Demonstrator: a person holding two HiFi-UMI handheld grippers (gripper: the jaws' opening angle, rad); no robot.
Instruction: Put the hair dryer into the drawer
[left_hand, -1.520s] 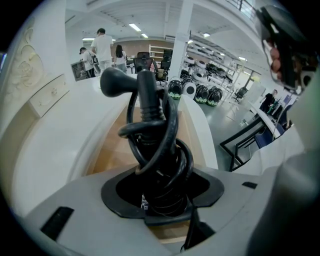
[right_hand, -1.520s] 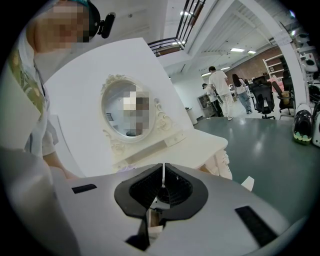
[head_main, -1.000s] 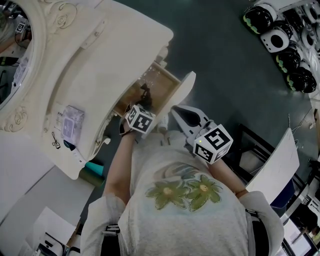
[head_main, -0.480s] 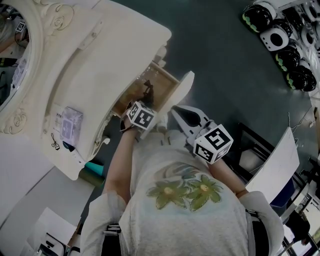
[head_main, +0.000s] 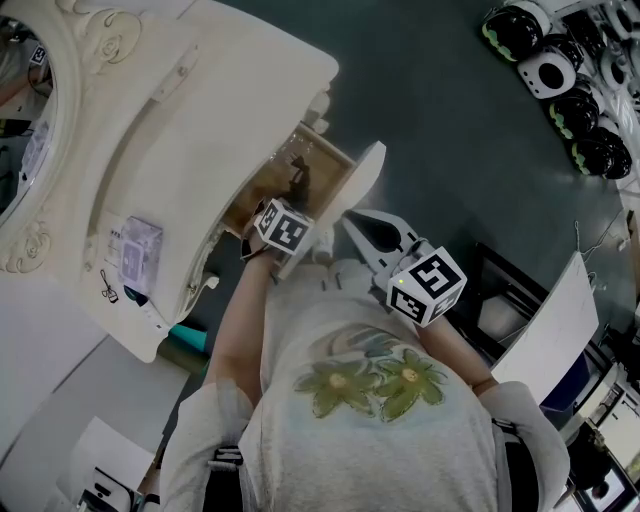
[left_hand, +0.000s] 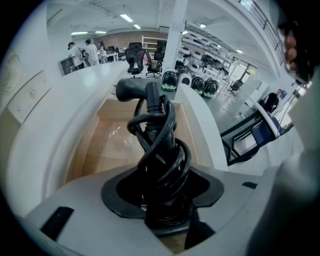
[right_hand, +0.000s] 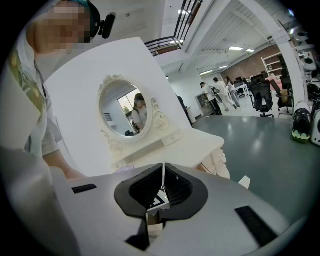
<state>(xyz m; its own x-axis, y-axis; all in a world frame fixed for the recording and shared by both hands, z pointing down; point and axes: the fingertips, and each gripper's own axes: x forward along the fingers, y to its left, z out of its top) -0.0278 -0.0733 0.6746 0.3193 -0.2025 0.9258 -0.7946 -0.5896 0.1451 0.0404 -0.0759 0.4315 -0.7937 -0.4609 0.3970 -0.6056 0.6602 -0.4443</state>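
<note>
**Left tool holds the hair dryer over the open drawer**

The left tool (left_hand: 160, 202) is pinching the black hair dryer (left_hand: 149, 107) by the lower part of its handle. Its jaws are closed on the handle from both sides. The black cord (left_hand: 167, 150) is wound in loops around the handle, just above the jaws. The dryer stands out along the jaws, and its head points to the left in the left gripper view.

Behind the dryer lies the open drawer (left_hand: 112, 145) with its pale wooden bottom. I cannot tell if the dryer touches this bottom. In the head view the left tool (head_main: 290, 205) reaches into the drawer (head_main: 325, 160), which is pulled out from the front edge of the cream desk (head_main: 230, 90).

The right tool (right_hand: 162, 192) has its jaws pressed together with nothing between them. It hangs just beside the white drawer front (head_main: 358, 185) and faces the oval mirror (right_hand: 122, 112) at the back edge of the desk.
</note>
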